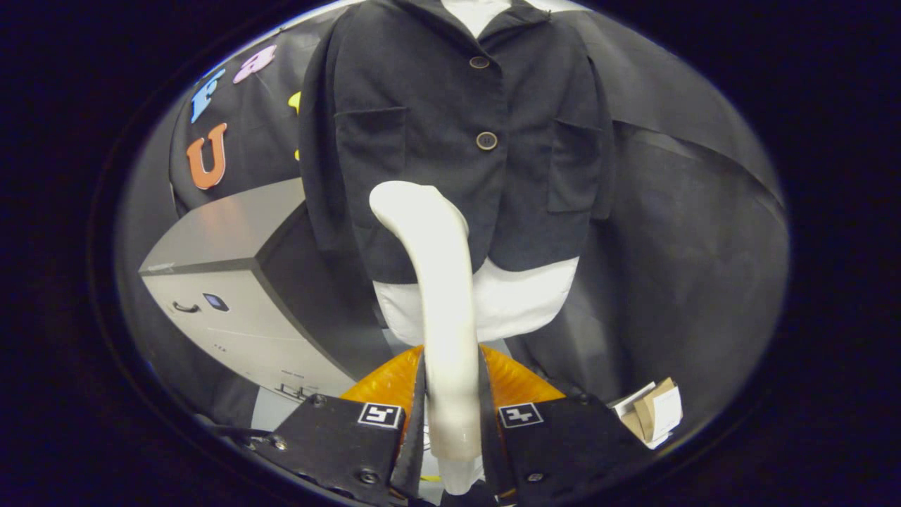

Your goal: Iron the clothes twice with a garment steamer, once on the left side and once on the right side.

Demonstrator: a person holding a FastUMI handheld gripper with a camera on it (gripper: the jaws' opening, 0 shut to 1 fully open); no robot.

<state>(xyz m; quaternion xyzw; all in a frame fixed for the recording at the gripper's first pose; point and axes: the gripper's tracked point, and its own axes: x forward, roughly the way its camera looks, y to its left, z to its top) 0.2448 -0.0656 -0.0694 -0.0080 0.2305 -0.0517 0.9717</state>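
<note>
**Steamer held up to the jacket front**

Background: black cloth lines the booth behind and to either side of the scene. A grey cabinet [232,282] stands beside the jacket, on the side of its pocketed panel nearest the coloured wall, with a small handle and a dark panel on its pale front face. Low on the opposite side, near my gripper, lie a few pieces of cardboard and paper [654,412].

Centre: a dark jacket [450,127] hangs on a white dress form [524,299], whose lower body shows below the hem. The jacket is buttoned; two brown buttons run down its middle, and a patch pocket sits on each front panel.

Foreground: my gripper [452,415] is closed on the white steamer [440,282], both fingers pressing on its handle from either side. The handle rises straight ahead between the fingers, and the curved head bends at the top, lying over the lower front of the jacket just below the second button. Whether the head touches the cloth I cannot tell.
</note>
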